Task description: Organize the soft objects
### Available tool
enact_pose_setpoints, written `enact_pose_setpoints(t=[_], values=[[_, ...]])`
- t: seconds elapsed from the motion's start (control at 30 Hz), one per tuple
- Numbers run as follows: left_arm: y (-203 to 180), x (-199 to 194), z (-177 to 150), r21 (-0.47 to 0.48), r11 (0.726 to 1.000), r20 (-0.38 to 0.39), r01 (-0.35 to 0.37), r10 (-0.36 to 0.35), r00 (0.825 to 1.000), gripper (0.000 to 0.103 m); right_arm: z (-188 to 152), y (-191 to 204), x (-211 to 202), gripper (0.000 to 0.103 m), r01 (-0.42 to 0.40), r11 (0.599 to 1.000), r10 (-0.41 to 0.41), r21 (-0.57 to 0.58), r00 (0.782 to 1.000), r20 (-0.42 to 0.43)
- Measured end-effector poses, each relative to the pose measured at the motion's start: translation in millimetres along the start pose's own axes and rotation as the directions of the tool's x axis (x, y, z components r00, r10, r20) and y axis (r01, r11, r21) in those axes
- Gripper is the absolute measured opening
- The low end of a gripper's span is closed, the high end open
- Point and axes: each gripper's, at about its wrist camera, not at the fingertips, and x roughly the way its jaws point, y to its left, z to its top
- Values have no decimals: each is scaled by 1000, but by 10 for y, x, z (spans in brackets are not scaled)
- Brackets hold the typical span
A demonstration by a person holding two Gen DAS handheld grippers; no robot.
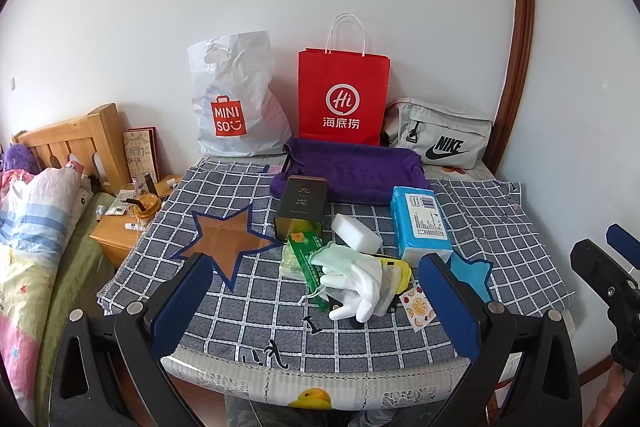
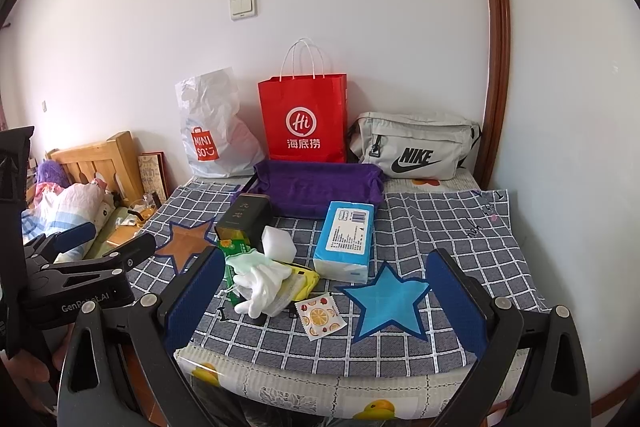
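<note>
Both claws are hovering above the near edge of the worktop (image 1: 360, 343), which is wearing a checked cloth. The left claw (image 1: 316, 291) is gaping wide with nothing between its blue pads, and the right claw (image 2: 326, 293) is doing the same.

Three containers are standing along the wall: a white Miniso plastic bag (image 1: 236, 99), a red paper bag (image 1: 344, 95) and a grey Nike pouch (image 1: 440, 133); their contents are not showing. A purple towel (image 1: 352, 171) is lying just in front of them.

Near the middle, a white glove (image 1: 356, 283) is sprawling over a yellow item (image 1: 400, 265) and a green packet (image 1: 304, 251). A white sponge (image 1: 356, 233), a blue tissue pack (image 1: 422, 223) and a dark tin (image 1: 302, 203) lying on its side are sitting just behind.
</note>
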Motion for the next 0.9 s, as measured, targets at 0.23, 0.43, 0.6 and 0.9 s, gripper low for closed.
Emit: enact_pose_setpoints(t=[0.23,0.43,0.6,0.9], values=[[-26,72,-17,12,1000,-5,-11,11,1000,103,-33,-7,73,100,-13,1000,13,0,1000,-5],[56,395,-88,7,999,-63,-34,34,997,103,-150,-98,341,100,-22,1000,23,12,998,-55],[157,752,-215,-7,999,-138,-44,43,990,103,-312,-195,662,100,-38,999,39,14,993,-113],[346,1355,-486,-30,997,-246,-76,67,967,103,-732,-316,1381,98,-64,997,72,39,963,-260]])
